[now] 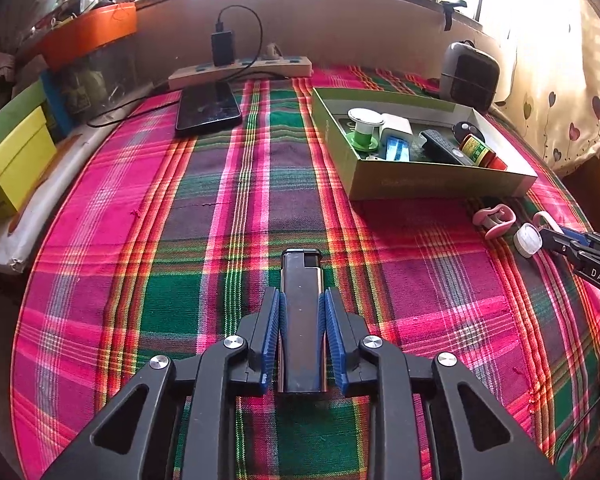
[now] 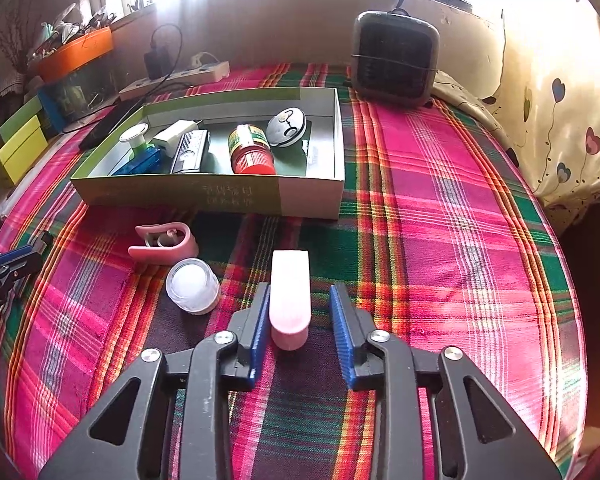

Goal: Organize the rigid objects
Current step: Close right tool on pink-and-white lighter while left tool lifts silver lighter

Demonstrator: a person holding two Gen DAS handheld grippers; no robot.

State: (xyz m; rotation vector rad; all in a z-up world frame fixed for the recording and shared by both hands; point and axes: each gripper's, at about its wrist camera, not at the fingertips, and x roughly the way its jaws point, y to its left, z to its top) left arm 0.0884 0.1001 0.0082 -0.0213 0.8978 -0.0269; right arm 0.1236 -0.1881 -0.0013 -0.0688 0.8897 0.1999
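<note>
Clip (image 2: pixel 163 243) & cap (image 2: pixel 192 286) left of R fingers (image 2: pixel 342 332), touching.

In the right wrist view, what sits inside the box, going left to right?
Inside the box: green-and-white spool → white adapter → black remote → red-capped jar → round grey gadget.

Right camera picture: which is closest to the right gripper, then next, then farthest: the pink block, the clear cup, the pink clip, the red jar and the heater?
1. Pink block, between the right gripper's open fingers.
2. Clear cup, just left.
3. Pink clip, left, behind the cup.
4. Red jar, inside the box.
5. Heater, at the back, right of the box.
</note>
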